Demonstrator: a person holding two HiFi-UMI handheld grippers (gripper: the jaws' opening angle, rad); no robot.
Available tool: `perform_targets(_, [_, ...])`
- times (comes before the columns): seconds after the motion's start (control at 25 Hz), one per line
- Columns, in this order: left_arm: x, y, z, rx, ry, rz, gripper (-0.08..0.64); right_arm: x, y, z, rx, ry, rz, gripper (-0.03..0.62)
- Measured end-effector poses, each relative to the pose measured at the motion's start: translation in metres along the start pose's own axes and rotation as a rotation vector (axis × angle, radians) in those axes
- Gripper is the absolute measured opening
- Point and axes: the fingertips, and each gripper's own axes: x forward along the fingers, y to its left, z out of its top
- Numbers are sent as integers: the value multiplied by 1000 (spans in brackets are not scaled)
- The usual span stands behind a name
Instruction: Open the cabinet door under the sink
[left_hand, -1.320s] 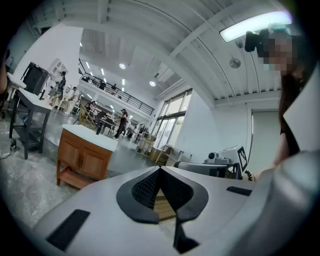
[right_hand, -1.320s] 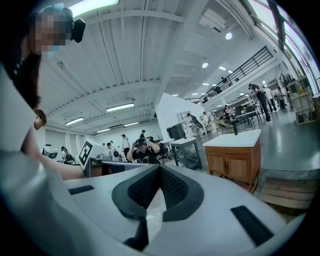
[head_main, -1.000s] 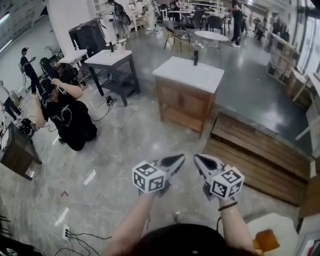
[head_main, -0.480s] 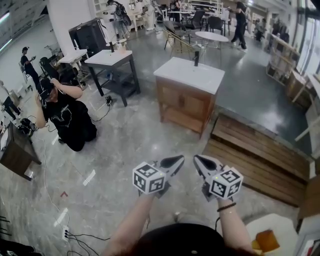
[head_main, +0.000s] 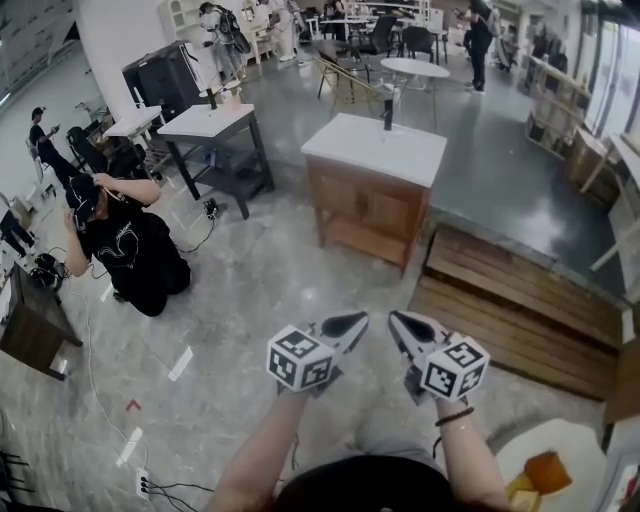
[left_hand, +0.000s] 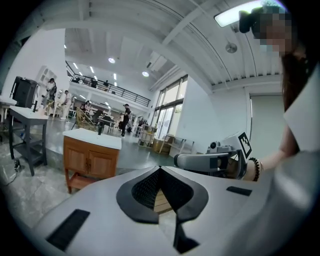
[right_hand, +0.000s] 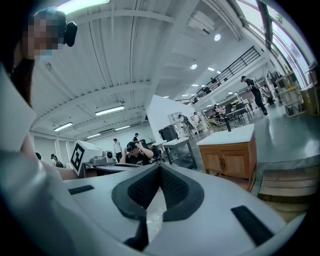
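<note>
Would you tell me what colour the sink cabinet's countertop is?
The countertop is white; best seen in the head view.

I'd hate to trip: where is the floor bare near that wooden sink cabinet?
The grey floor before the sink cabinet is bare, bordered left by the kneeling person, right by the wooden platform. Its white top holds only a faucet. A power strip litters the lower left.

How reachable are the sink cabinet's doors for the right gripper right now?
Probably not yet. The right gripper, jaws shut, is held well short of the cabinet doors, with bare floor between them. Nothing blocks the way; stepping closer would likely do it.
</note>
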Motion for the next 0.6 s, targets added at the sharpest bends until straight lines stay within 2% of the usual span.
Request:
perform_targets(0.32, [31,47,14,-25,-17,-3,9,46,-45,10,-37,39,-15,-3])
perform_targets(0.6, [91,109,51,-30,-40,14,9,104,-111,49,-68,58,24,-3])
